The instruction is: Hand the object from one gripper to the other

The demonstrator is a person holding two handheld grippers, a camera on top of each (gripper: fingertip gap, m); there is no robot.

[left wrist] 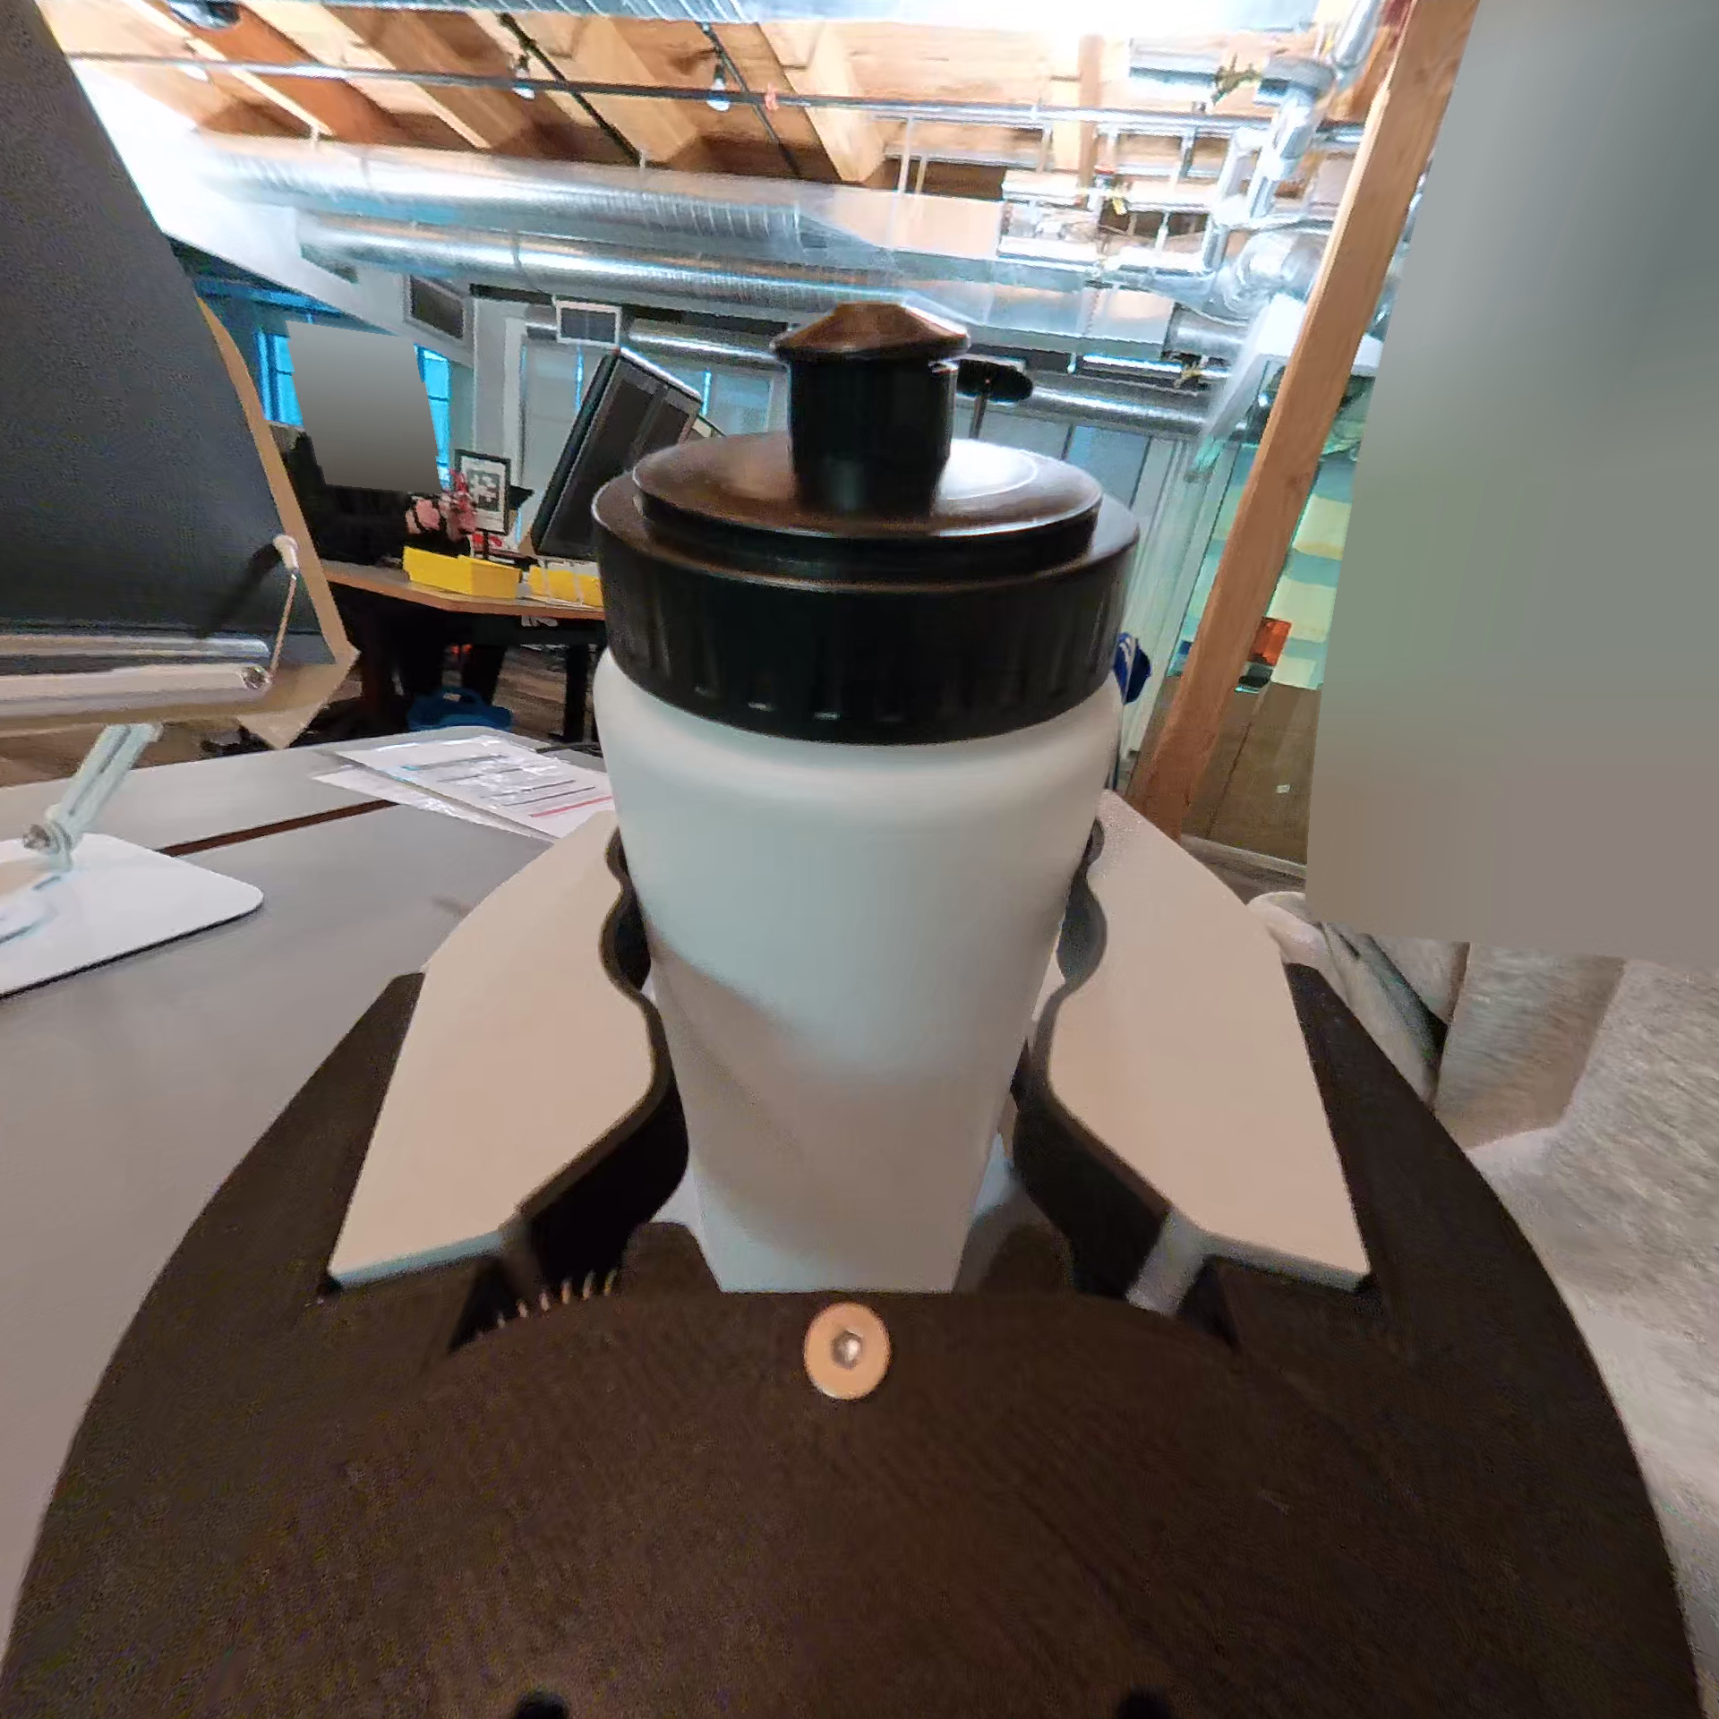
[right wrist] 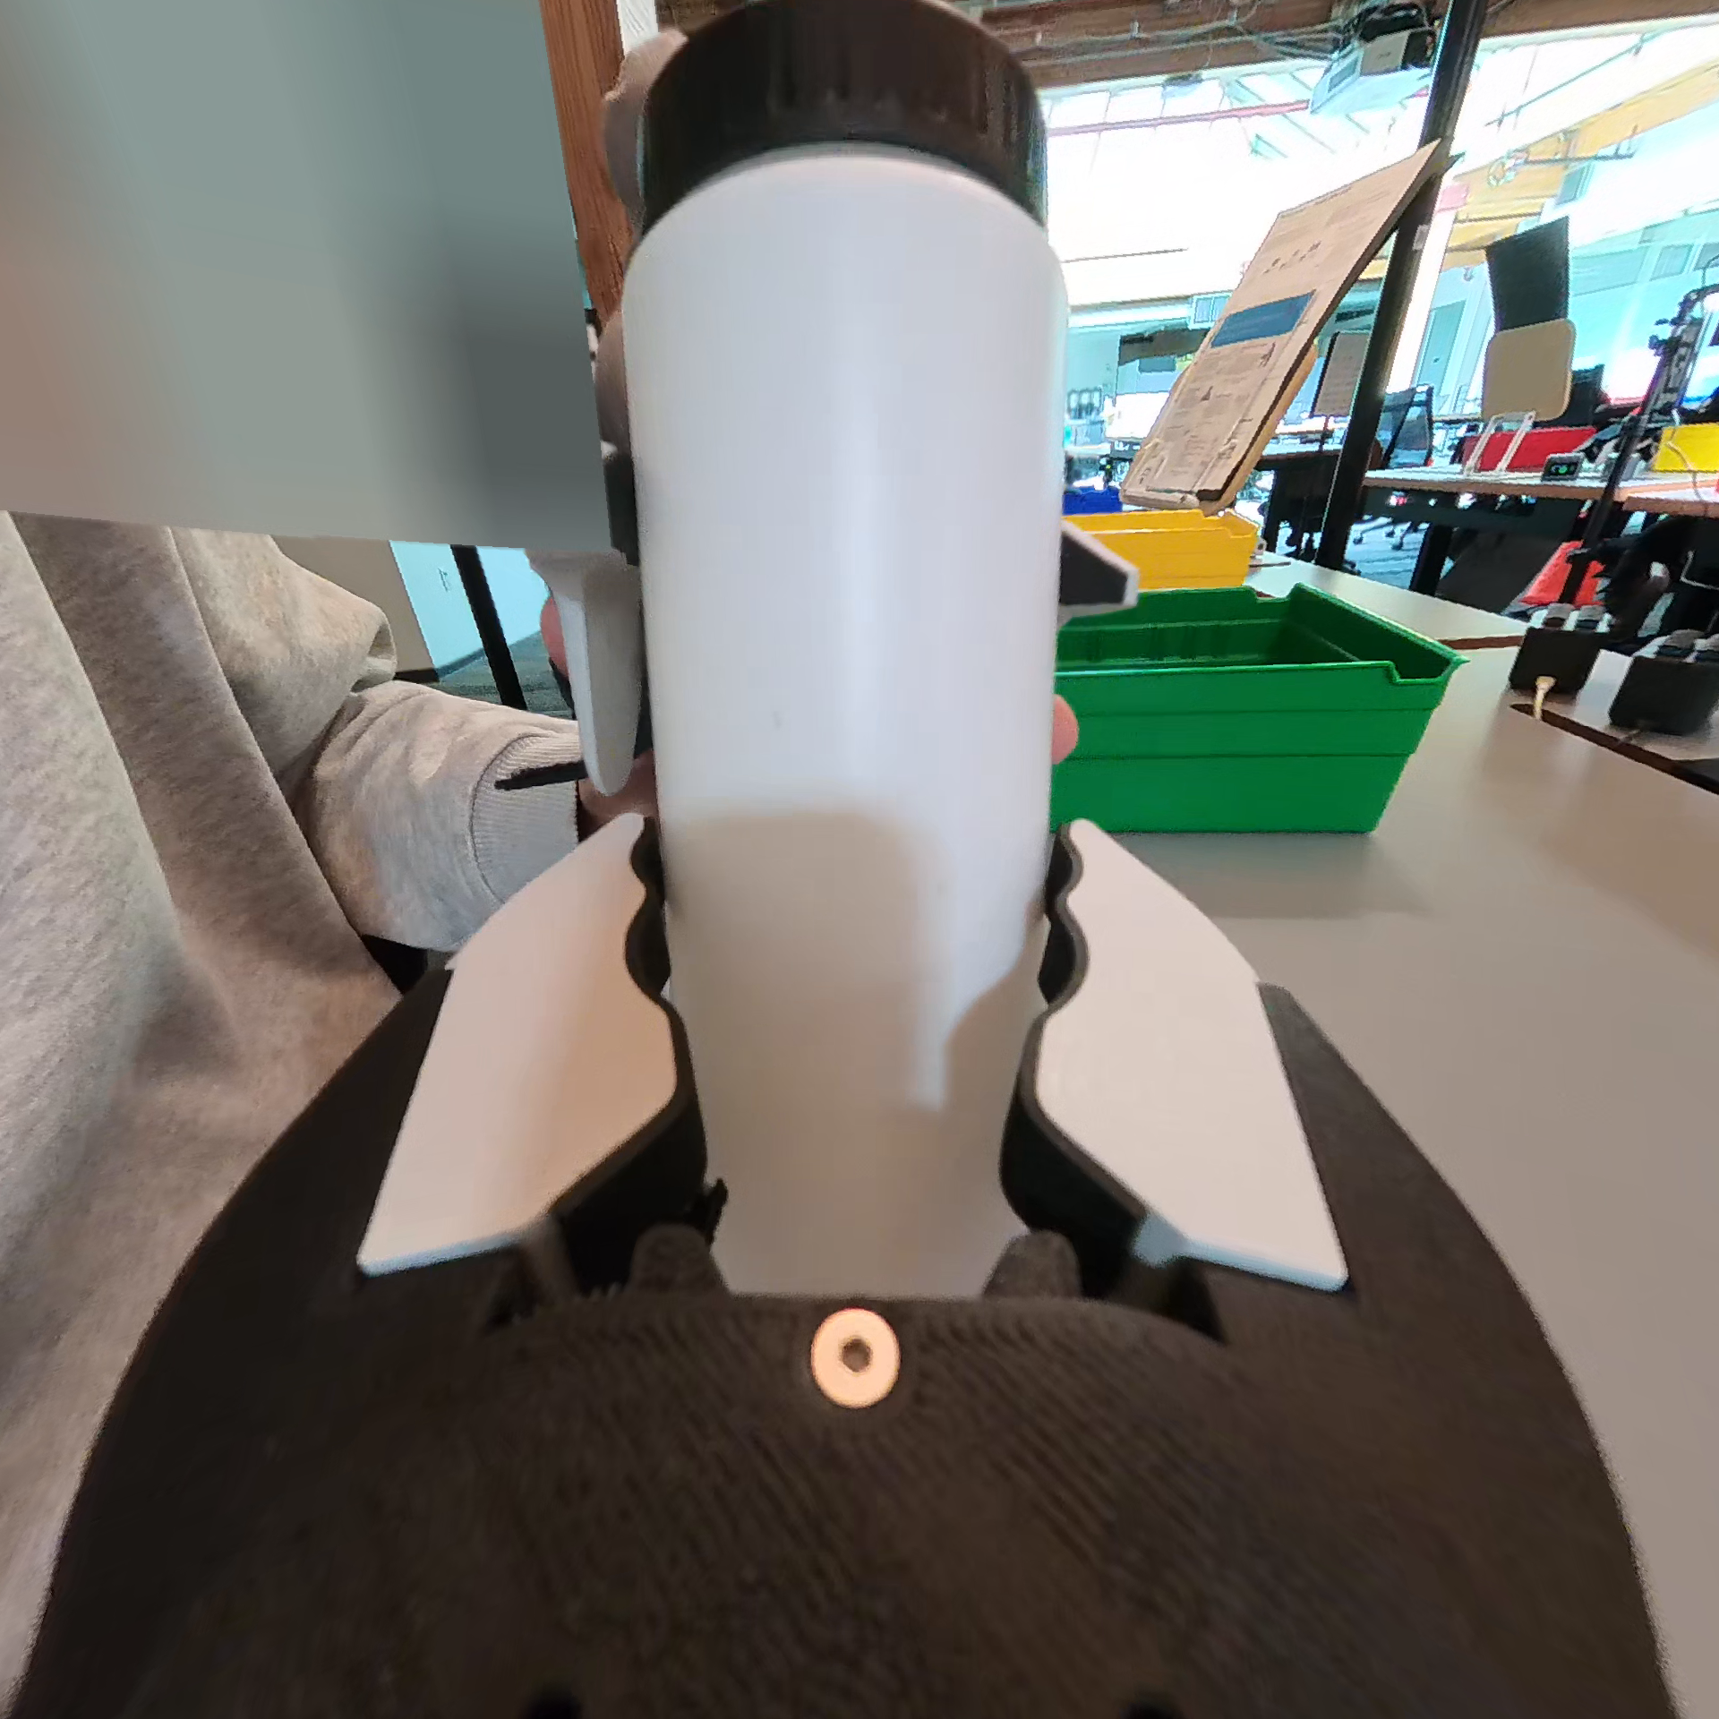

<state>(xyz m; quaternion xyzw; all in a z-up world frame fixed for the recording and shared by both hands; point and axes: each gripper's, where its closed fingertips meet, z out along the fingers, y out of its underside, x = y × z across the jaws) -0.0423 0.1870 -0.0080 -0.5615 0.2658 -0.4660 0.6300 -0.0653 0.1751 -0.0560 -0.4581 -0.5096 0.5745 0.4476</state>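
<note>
A white bottle (left wrist: pixel 856 977) with a black screw cap (left wrist: pixel 865 605) and black spout stands upright between the fingers of my left gripper (left wrist: pixel 856 865), which is shut on its upper body just under the cap. In the right wrist view the same bottle (right wrist: pixel 837 512) sits between the fingers of my right gripper (right wrist: pixel 856 865), which is shut on its lower part. The left gripper's fingers (right wrist: pixel 605 670) show higher up on both sides of the bottle. Both grippers hold the bottle above the grey table (right wrist: pixel 1395 977).
A green bin (right wrist: pixel 1237 744) stands on the table behind the bottle, with a yellow bin (right wrist: pixel 1172 549) and a tilted wooden board (right wrist: pixel 1284 344) beyond it. Black chargers (right wrist: pixel 1665 679) sit at the right. A white monitor stand base (left wrist: pixel 93 902) and papers (left wrist: pixel 484 772) lie to the left. A grey sleeve (right wrist: pixel 233 744) is close on the left. My hands' fingertips stand some 5 cm from each other.
</note>
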